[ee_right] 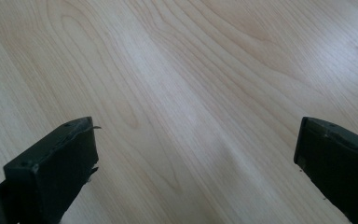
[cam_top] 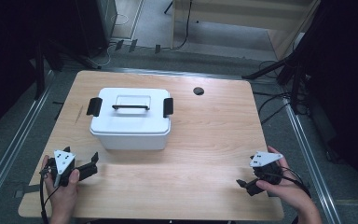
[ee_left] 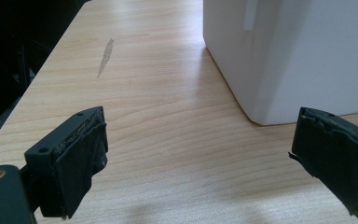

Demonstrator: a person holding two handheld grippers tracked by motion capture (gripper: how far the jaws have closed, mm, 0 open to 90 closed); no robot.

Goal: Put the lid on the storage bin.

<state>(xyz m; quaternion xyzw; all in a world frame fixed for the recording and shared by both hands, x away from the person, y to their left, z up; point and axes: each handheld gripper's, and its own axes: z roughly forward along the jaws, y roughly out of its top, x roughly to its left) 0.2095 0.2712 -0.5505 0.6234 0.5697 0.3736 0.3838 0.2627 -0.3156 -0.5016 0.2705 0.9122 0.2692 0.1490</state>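
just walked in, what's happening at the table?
A person holds a two-jaw gripper in each hand over a wooden table. A white lidded box with a black handle and black side latches sits left of centre, lid on. The left gripper is nearest it, jaws open and aimed past its near corner, not touching. The right gripper hovers open over bare wood at the near right. Neither holds anything.

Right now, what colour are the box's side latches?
Black, on a white box; the latches show best in the high view.

Matt, probably plastic box [cam_top: 130, 128]; wood-grain table [cam_top: 214, 135].
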